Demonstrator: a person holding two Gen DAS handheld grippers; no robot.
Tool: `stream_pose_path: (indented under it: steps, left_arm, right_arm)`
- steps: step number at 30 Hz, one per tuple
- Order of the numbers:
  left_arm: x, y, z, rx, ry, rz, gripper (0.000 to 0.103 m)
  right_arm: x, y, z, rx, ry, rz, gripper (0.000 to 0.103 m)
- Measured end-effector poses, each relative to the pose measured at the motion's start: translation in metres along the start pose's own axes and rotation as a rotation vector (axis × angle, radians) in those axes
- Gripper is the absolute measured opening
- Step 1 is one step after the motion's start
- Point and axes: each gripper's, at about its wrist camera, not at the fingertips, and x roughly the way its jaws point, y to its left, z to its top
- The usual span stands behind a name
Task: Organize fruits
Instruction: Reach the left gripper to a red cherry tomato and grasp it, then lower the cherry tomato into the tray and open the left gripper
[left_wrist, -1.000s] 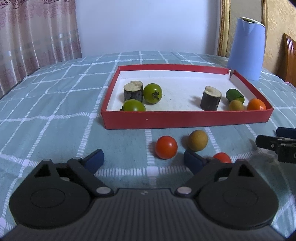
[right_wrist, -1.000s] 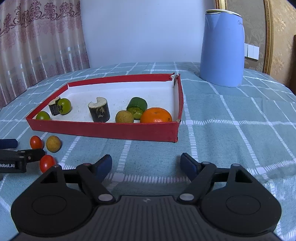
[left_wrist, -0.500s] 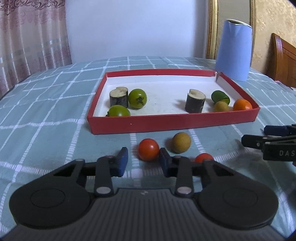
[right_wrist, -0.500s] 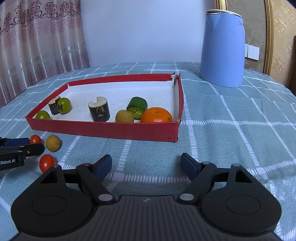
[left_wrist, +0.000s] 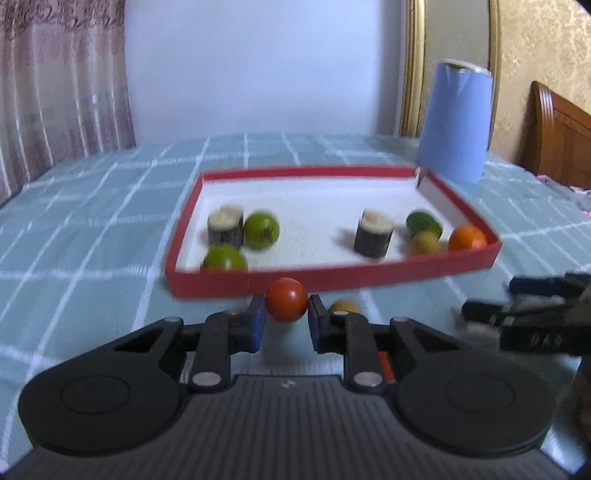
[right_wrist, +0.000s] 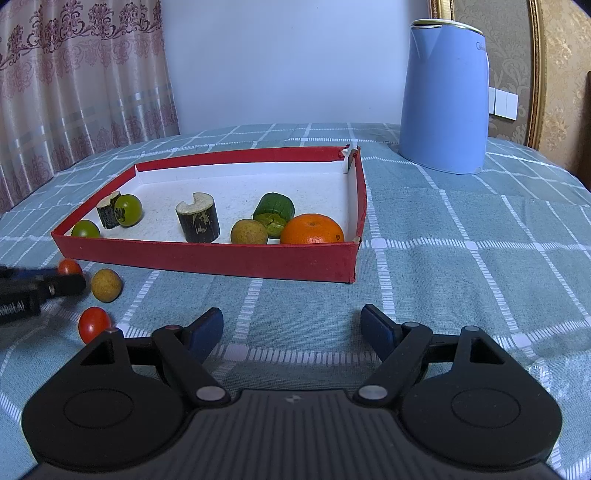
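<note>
My left gripper (left_wrist: 286, 312) is shut on a red cherry tomato (left_wrist: 286, 299) and holds it just in front of the red tray's near wall (left_wrist: 332, 280). A brown longan (left_wrist: 345, 306) lies on the cloth right of it. In the right wrist view the left gripper (right_wrist: 55, 282) shows at the far left with the tomato (right_wrist: 69, 266), the longan (right_wrist: 106, 285) and a second red tomato (right_wrist: 94, 324) beside it. My right gripper (right_wrist: 291, 330) is open and empty over the cloth, in front of the red tray (right_wrist: 221, 258). The tray holds green tomatoes (right_wrist: 128, 209), an orange (right_wrist: 312, 229) and another longan (right_wrist: 248, 232).
Two dark bamboo stumps (right_wrist: 198, 217) and a cut green fruit (right_wrist: 275, 211) also sit in the tray. A blue kettle (right_wrist: 445, 110) stands behind the tray's right corner. A checked teal cloth (right_wrist: 461, 258) covers the table. A wooden chair (left_wrist: 561, 144) stands at far right.
My left gripper closed on the red tomato and lifted it toward the tray's near wall. The right gripper has stayed still and open.
</note>
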Motion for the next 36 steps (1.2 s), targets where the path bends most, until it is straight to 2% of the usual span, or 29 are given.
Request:
stream_pose_path:
  steps: [5,13,21,36]
  left_arm:
    - [0.007,-0.008,0.023,0.020,-0.039,0.008,0.022]
    - [0.049,-0.016,0.042,0.013,-0.011,0.028,0.022]
    - [0.082,-0.016,0.048,-0.026,0.009,0.059,0.022]
    - [0.100,-0.017,0.045,-0.038,0.067,0.050,0.024]
  right_arm:
    - [0.000,0.000,0.000,0.000,0.000,0.000,0.082]
    - [0.000,0.000,0.000,0.001,0.000,0.001,0.081]
    - [0.000,-0.001,0.000,0.003,-0.001,0.002,0.082]
    - [0.000,-0.001,0.000,0.004,-0.001,0.004,0.082]
